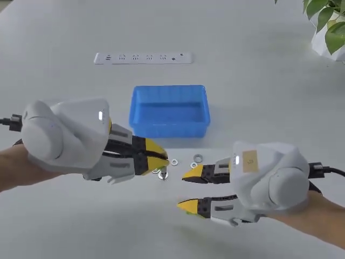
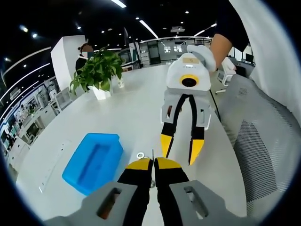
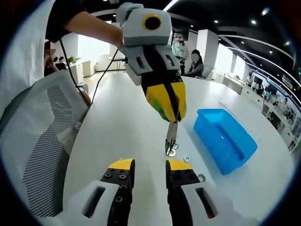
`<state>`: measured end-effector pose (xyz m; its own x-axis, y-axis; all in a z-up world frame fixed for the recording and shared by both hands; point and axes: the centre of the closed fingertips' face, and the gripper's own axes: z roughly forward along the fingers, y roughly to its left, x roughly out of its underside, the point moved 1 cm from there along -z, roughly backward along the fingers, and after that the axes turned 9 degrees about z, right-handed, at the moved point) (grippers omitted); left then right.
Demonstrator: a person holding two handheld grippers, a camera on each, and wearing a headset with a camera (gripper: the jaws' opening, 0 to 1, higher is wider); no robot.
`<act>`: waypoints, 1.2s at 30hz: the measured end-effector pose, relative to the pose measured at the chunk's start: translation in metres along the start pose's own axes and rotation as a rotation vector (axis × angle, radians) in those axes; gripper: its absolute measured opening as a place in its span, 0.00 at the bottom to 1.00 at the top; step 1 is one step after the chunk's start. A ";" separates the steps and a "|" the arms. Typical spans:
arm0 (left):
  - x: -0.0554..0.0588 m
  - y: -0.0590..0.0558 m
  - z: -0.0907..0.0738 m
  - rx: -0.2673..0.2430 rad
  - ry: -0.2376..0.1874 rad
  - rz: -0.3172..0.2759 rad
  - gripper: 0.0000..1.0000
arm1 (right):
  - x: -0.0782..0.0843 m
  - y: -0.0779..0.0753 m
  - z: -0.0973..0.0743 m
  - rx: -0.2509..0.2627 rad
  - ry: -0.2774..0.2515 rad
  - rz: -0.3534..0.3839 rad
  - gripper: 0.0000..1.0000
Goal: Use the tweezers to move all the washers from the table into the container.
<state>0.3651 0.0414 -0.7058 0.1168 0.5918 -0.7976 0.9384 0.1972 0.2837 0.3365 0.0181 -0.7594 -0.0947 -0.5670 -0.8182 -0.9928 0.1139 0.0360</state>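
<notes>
Held the left gripper [image 1: 159, 159] low over the white table [image 1: 259, 81], coming in from the left with the forearm almost level and the yellow tips aimed toward the middle. Saw its jaws pressed together on the tweezers [image 3: 170, 136], hanging down from the tips with the points at the table surface. Held the right gripper [image 1: 187, 190] opposite, coming in from the right and facing the left one, with the jaws spread apart and nothing between them. Counted one pair of tweezers, one blue container [image 1: 170, 110], one white power strip [image 1: 143, 58] beyond the container, and one potted plant [image 1: 329, 27] at the far right corner. Counted four washers [image 3: 186, 158] with certainty in the right gripper view: two close together right at the tweezers points, one just beside these, one nearer to the right gripper. Found all of them lying on the table on the near side of the container, between the tips of the two grippers. Could not tell whether one was already pinched in the tweezers. Noticed a small yellowish label [image 1: 249, 159] on top of the right gripper, with print too small to read. Could not read the markings on the power strip either.
</notes>
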 end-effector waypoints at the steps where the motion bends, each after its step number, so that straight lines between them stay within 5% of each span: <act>1: 0.001 0.001 0.000 0.000 -0.001 -0.001 0.06 | 0.000 -0.001 0.000 0.000 0.001 0.002 0.27; 8: 0.005 0.006 -0.003 0.001 -0.005 -0.086 0.06 | -0.002 -0.003 0.003 0.000 -0.002 0.009 0.27; 22: 0.008 0.008 -0.009 0.065 0.010 -0.140 0.06 | -0.021 -0.028 0.037 -0.022 -0.014 -0.007 0.27; 36: 0.005 0.003 -0.005 0.099 0.013 -0.127 0.06 | -0.016 -0.028 0.049 -0.091 0.022 -0.032 0.14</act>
<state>0.3669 0.0493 -0.7065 -0.0081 0.5771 -0.8167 0.9730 0.1929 0.1267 0.3691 0.0644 -0.7756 -0.0631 -0.5870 -0.8071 -0.9978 0.0214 0.0624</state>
